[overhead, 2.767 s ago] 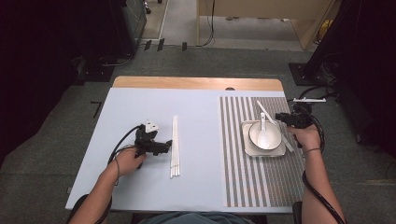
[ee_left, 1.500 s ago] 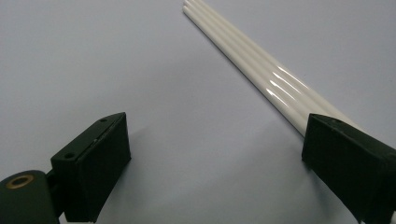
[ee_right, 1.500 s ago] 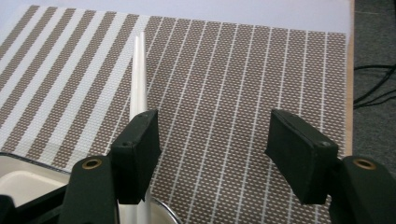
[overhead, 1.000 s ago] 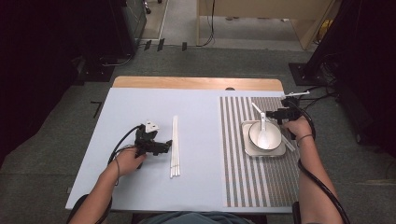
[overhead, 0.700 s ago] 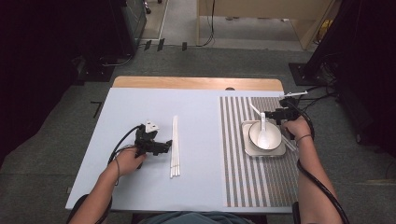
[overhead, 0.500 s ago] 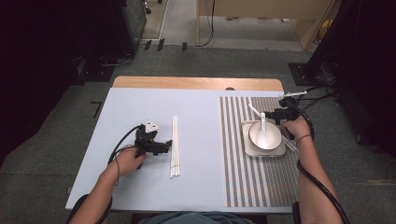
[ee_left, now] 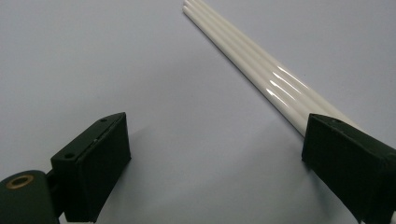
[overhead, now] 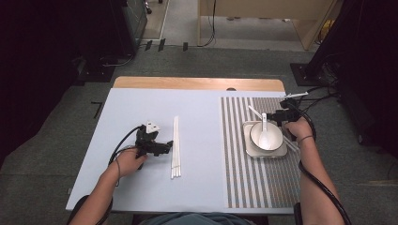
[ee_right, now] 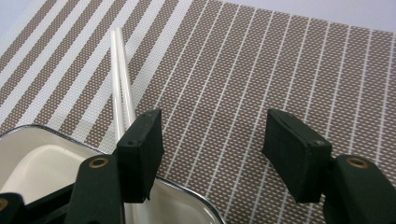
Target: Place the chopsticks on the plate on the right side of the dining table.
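Note:
A white bowl (overhead: pixel 268 139) sits on a square plate (overhead: pixel 283 151) on the striped mat (overhead: pixel 234 154). In the bowl lies a white spoon (overhead: pixel 264 127), its handle pointing away from me. White chopsticks (overhead: pixel 254 112) run slantwise past the plate's far corner, seen close up as chopsticks (ee_right: pixel 118 74) beside the plate's rim (ee_right: pixel 56 134). My right gripper (overhead: pixel 278 116) (ee_right: pixel 212 149) hovers open at that corner, holding nothing. More white chopsticks (overhead: pixel 176 146) (ee_left: pixel 254 70) lie on the blue table. My left gripper (overhead: pixel 162 146) (ee_left: pixel 215 158) rests open just left of them.
The blue table top (overhead: pixel 141 108) has bare room at the left and front. A wooden strip (overhead: pixel 197 83) edges its far side. Black cables (overhead: pixel 124 140) trail from both grippers. Grey carpet (overhead: pixel 70 108) surrounds the table.
My right gripper has moved from the plate's right side to its far right corner. The spoon's handle has swung to point away from me. The left hand has stayed put.

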### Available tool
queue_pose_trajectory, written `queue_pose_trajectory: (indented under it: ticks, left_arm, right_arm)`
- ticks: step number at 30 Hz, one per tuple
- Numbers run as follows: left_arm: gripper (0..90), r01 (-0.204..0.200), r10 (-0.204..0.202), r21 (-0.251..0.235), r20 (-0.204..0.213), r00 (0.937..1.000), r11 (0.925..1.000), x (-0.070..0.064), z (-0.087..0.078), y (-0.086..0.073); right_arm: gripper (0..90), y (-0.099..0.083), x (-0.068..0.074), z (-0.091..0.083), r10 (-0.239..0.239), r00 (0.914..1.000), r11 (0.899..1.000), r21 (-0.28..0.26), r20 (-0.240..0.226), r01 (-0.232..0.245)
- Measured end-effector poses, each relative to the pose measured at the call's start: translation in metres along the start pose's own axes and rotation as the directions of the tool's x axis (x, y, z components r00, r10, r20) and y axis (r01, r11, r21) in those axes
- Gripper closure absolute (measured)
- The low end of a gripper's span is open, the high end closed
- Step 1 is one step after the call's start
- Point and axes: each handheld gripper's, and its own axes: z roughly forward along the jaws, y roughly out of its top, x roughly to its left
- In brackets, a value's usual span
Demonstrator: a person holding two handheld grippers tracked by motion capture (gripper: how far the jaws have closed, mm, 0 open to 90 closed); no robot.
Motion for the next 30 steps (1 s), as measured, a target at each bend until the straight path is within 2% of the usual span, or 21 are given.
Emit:
queue_pose_trajectory:
  ticks: [8,12,19,22,26,30]
  left_arm:
    - [7.8,0.000,0.000,0.000,0.000,1.0000,1.0000,0.000,0.000,0.000]
    - [7.8,0.000,0.000,0.000,0.000,1.0000,1.0000,0.000,0.000,0.000]
    - [7.8,0.000,0.000,0.000,0.000,1.0000,1.0000,0.000,0.000,0.000]
    - [7.8,0.000,0.000,0.001,0.000,1.0000,1.0000,0.000,0.000,0.000]
    - [7.8,0.000,0.000,0.000,0.000,1.0000,1.0000,0.000,0.000,0.000]
    - [7.8,0.000,0.000,0.000,0.000,1.0000,1.0000,0.000,0.000,0.000]
  right_arm:
    - [38.4,-0.001,0.002,0.001,-0.009,0.9999,1.000,0.008,-0.014,0.010]
    - [37.5,0.000,0.001,-0.001,-0.010,0.9999,1.000,0.002,-0.003,0.010]
    - [34.4,0.010,0.000,-0.016,0.003,0.9995,1.000,-0.029,0.031,-0.002]
    - [32.5,0.015,0.001,-0.023,0.026,0.9987,0.999,-0.034,0.043,-0.025]
    - [30.0,0.021,0.007,-0.032,0.033,0.9983,0.999,-0.022,0.049,-0.032]
    - [28.6,0.024,0.013,-0.041,0.049,0.9969,0.998,-0.038,0.062,-0.047]
